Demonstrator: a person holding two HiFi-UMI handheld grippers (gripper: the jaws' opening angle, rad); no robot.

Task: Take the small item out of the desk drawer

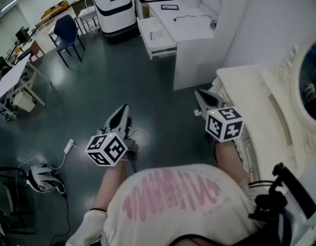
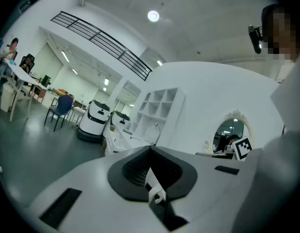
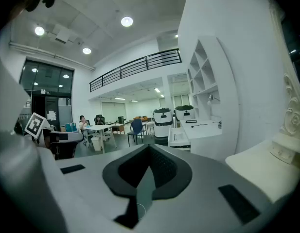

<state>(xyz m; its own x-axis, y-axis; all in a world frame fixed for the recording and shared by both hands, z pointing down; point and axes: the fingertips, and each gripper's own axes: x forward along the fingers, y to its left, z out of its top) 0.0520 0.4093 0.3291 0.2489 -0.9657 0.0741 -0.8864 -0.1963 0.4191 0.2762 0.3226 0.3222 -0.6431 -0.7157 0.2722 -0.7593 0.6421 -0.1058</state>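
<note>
Both grippers hang in the air above the dark floor, and neither holds anything. My left gripper (image 1: 125,109) (image 2: 150,147) points level toward the room, its jaws meeting at the tip. My right gripper (image 1: 200,95) (image 3: 149,145) is shut, tilted slightly down beside the corner of an ornate white desk (image 1: 260,111) (image 3: 271,161) on the right. Farther off stands a plain white desk (image 1: 186,27) with a drawer (image 1: 156,39) (image 3: 178,139) pulled out. No small item shows in any view.
An oval mirror (image 1: 309,81) (image 2: 231,130) sits on the ornate desk. Two white machines (image 1: 114,6) stand at the back, a blue chair (image 1: 67,31) and tables to the left. A helmet (image 1: 42,179) and a white cable (image 1: 70,146) lie on the floor.
</note>
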